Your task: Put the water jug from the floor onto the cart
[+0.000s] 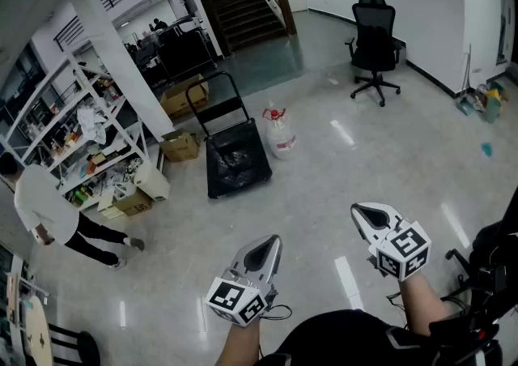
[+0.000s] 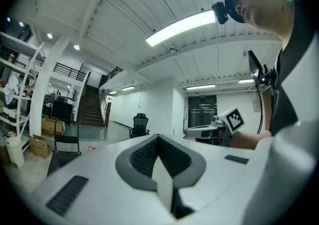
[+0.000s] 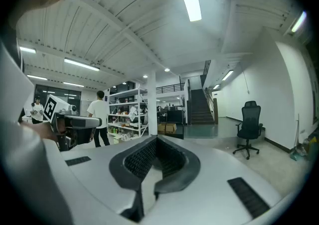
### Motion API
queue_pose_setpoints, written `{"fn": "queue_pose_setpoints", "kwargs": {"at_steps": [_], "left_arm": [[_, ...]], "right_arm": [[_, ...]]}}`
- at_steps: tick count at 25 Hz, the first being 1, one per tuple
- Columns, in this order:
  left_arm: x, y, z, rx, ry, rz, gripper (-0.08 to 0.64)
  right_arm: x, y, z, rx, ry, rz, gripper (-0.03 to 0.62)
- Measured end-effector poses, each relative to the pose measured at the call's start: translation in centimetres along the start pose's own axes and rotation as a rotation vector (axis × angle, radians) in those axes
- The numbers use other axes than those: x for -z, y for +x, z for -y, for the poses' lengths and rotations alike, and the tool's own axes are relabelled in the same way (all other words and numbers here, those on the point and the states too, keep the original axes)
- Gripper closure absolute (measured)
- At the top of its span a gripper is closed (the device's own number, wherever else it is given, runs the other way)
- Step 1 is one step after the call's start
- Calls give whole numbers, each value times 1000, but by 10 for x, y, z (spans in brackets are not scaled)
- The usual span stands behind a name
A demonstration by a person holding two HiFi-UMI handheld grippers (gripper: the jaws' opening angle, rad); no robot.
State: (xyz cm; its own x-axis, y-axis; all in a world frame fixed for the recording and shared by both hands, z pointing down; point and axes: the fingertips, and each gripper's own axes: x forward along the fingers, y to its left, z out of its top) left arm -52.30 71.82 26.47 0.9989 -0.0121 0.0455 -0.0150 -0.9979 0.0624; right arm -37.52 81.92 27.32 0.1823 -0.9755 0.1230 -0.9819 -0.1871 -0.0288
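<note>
**Two shut tongs, and the jug not yet reached**

Both of my tongs are empty. The left tongs (image 1: 263,253) have their jaws pressed together with nothing between them, and the right tongs (image 1: 371,216) are closed down the same way. I hold them low in front of me, side by side and pointing roughly level across the room.

The water jug (image 1: 280,132) stands upright on the floor (image 1: 340,186), well apart from both tongs, ahead of me and a little left of the line between them. It sits just beside the right edge of the cart (image 1: 236,160), near the cart's far end where the handle rises. From here I cannot tell whether it touches the deck or stands a little clear of it. The cart's black deck looks bare.

I judge the task to be at its very start: the approach. The next move calls for walking up to the jug, opening both pairs of jaws and taking it from two sides, since it looks too bulky and heavy for one pair. A short lift sideways would then set it on the deck
</note>
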Motion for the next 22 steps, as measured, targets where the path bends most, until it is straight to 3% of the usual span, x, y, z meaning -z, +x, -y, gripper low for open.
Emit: {"fn": "queue_pose_setpoints", "kwargs": {"at_steps": [22], "left_arm": [[5, -7, -12, -14, -17, -2, 560]], "right_arm": [[0, 10, -10, -6, -2, -2, 591]]}}
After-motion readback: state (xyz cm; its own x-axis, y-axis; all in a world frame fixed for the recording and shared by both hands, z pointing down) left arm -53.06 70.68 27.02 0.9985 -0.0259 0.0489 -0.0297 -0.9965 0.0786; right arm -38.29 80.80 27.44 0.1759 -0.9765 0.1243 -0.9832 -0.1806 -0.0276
